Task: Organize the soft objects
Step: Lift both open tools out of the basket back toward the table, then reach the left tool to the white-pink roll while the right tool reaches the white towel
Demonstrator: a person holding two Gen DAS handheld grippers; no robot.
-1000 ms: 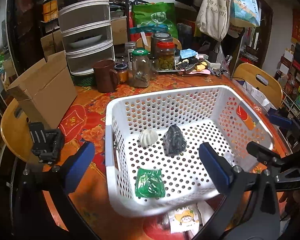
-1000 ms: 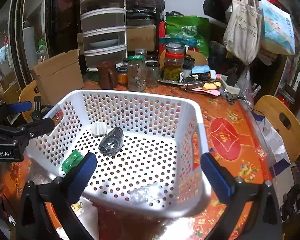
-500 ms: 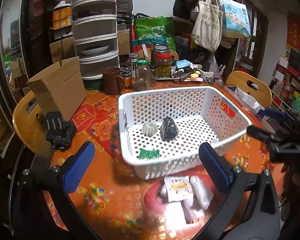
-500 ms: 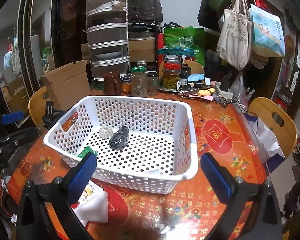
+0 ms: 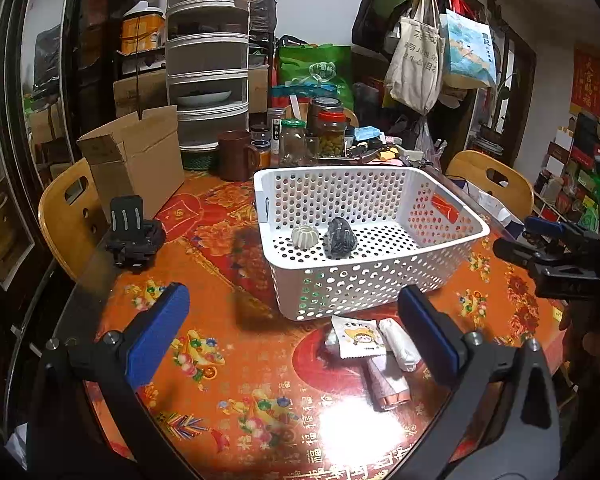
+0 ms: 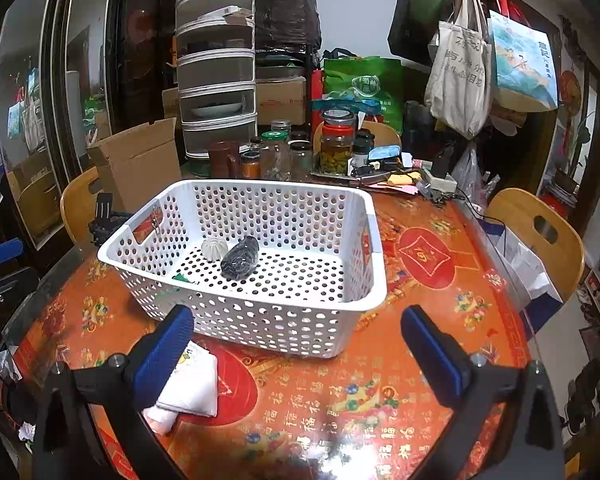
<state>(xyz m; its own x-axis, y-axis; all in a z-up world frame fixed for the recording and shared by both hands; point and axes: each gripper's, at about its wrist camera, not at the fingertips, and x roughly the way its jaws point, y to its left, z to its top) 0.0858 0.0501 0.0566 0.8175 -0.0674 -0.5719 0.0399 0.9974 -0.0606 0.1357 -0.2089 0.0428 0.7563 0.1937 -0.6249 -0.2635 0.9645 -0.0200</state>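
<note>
Both grippers hold nothing, blue-padded fingers spread wide: the left gripper (image 5: 294,330) hangs above the orange table (image 5: 228,364), just in front of a small heap of soft packets (image 5: 374,350); the right gripper (image 6: 298,350) hangs before the near wall of the white basket (image 6: 268,316), with a folded white cloth (image 6: 190,384) beside its left finger. Inside the basket lie a white ribbed piece (image 6: 214,249) touching a dark grey bundle (image 6: 240,258), and a green packet (image 6: 182,278) near the front corner. Jars (image 6: 336,142) and a cardboard box (image 6: 140,162) stand behind.

Opposite wrist views — shared basket (image 5: 364,292), seemingly.
</note>
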